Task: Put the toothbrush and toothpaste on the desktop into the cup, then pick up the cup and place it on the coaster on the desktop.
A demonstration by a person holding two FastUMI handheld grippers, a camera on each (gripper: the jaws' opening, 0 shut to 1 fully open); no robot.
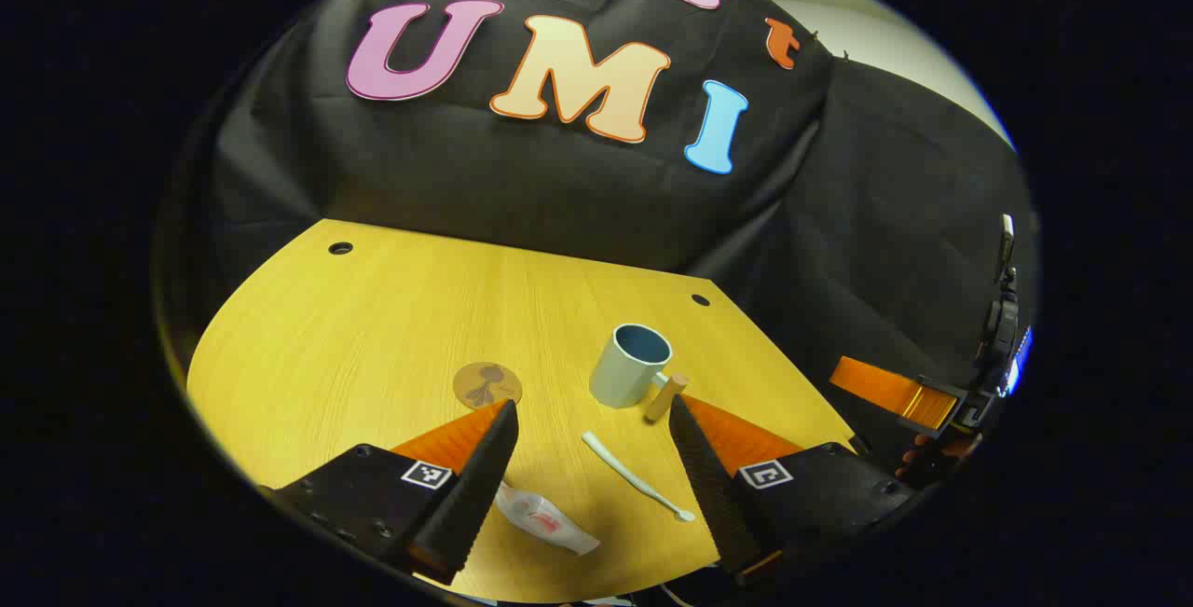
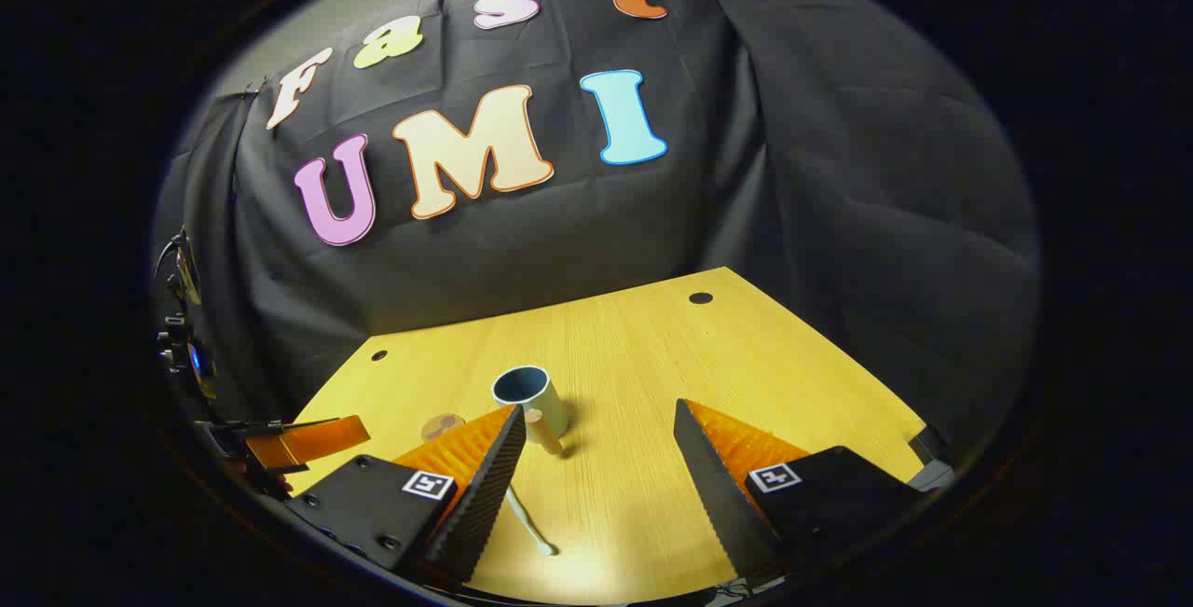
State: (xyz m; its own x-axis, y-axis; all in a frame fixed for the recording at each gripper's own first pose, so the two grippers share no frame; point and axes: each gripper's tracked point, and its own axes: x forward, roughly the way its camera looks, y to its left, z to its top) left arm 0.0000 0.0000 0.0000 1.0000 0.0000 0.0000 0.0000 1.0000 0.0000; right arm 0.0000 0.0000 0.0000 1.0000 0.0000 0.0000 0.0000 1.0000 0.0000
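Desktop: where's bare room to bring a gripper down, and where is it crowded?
Free: the desktop from the coaster back to the booth wall, and, in the right gripper view, the stretch right of the cup. Crowded: the near middle, where cup, toothbrush and toothpaste lie close together.

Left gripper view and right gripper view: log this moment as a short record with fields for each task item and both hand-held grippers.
table: yellow wooden desktop
cup: upright, nothing inside, handle toward the camera
coaster: round, flat on the table, left of the cup, nothing on it
toothbrush: lying flat in front of the cup
toothpaste: tube lying flat, left of the toothbrush
left hand-held gripper: open, above the table, holding nothing
right hand-held gripper: open, above the table, holding nothing
task progress: nothing in the cup yet
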